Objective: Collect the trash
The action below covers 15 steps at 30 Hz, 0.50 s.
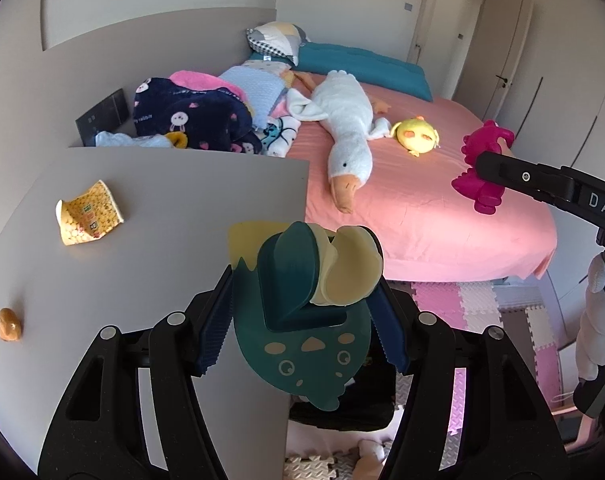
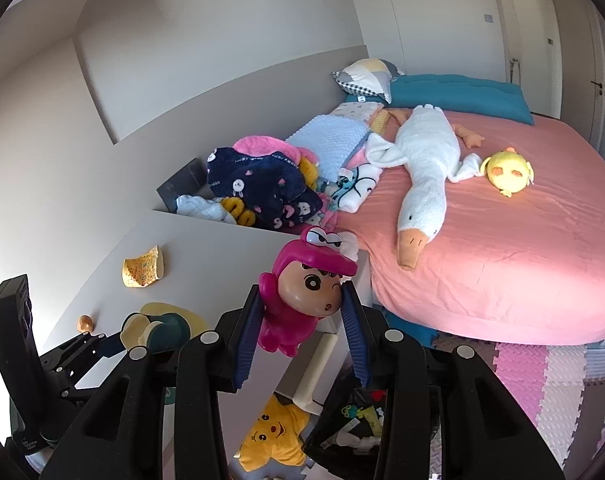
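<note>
Both grippers loaded beside the grey cabinet top (image 1: 174, 200).

The left gripper (image 1: 302, 312) clamps a teal dinosaur toy (image 1: 302, 320); the right gripper (image 2: 302, 320) grips a magenta figurine (image 2: 298, 300). Farther along the cabinet top lie a yellow wrapper (image 1: 88, 214) and, probably, a brown nut (image 1: 9, 325); beyond it, the pink bed (image 1: 422, 208).

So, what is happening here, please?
A person is tidying a bedroom with two handheld grippers. The left gripper is shut on a dark green and cream plastic dinosaur toy, held over the grey table. The right gripper is shut on a magenta plastic cartoon figure. A crumpled yellow wrapper and a small brown oval object lie on the table, not yet collected.
</note>
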Motion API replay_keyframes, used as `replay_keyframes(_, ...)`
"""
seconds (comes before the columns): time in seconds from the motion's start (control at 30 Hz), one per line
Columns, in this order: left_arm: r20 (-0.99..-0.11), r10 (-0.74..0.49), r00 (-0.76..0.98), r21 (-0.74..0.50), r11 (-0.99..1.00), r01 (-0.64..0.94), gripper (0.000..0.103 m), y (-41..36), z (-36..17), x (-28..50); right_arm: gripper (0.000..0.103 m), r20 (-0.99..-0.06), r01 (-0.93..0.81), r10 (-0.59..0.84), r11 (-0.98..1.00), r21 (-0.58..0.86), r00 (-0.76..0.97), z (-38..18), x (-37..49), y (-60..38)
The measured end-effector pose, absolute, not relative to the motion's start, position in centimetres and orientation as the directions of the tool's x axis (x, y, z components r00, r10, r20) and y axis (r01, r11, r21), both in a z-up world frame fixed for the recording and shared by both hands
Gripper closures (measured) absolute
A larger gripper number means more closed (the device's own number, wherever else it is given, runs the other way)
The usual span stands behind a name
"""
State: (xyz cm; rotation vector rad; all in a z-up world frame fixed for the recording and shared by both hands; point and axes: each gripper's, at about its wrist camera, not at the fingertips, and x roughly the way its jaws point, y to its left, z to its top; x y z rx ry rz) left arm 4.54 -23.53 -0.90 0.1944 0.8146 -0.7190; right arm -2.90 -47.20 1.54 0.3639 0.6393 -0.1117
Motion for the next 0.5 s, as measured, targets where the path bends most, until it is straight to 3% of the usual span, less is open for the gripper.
replay_keyframes(0.5, -0.732, -0.556, 0.395, -0.098, 0.659, 0.746, 0.041, -29.0, -1.1, 2.2, 0.062, -0.605, 0.292, -0.058, 0.909, 0.296, 0.794, 1.3, -5.7, -51.4)
